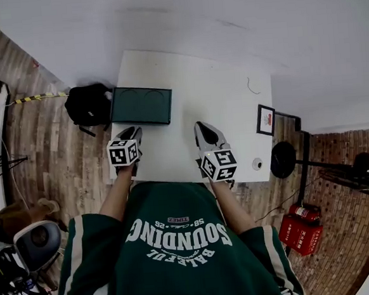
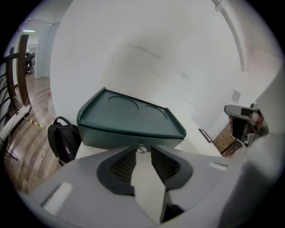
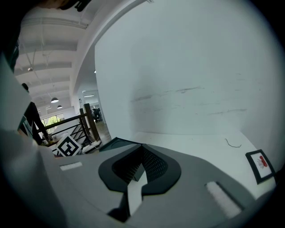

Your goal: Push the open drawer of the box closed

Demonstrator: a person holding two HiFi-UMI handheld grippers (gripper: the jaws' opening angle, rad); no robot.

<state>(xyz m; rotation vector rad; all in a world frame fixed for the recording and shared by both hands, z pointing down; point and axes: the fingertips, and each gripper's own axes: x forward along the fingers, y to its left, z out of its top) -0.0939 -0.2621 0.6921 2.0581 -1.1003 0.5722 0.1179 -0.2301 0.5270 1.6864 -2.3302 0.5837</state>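
Straight ahead of left gripper (image 2: 143, 149), just past its tips: one dark green box (image 2: 129, 116) on white table (image 1: 218, 96).

Count: one box, one small metal knob (image 2: 141, 150) on its drawer front, two round recesses (image 2: 120, 100) in the lid, two grippers.

Lies with long axis crosswise to left gripper's line of sight, left to right. Points knob face back at left gripper. Puts knob in line with the jaw gap, just beyond the tips, not between them. Can't tell from any view how far the drawer sticks out.

Left gripper: holds jaws parted by a narrow gap, nothing gripped. Shows only bare table through the gap.

Right gripper (image 3: 141, 148): pads pressed together at the tips, gripping nothing. Hovers to the right of left gripper, about level with it, over near part of table.

From right gripper: box off to front-left, just a dark green corner showing past the jaw housing. Dead ahead: bare table up to white wall (image 3: 200, 67). Front-right: one thin bit of cable (image 3: 232, 143), then one framed picture (image 3: 260, 165) nearer the table's right edge. Directly right, by the table corner: one small round pale object (image 1: 257, 164), too small to identify. Back-right, down on the floor: one red fire extinguisher (image 1: 299, 227).

Left of left gripper, past the box's left end: one black backpack (image 2: 64, 140) on wood floor, off the table.
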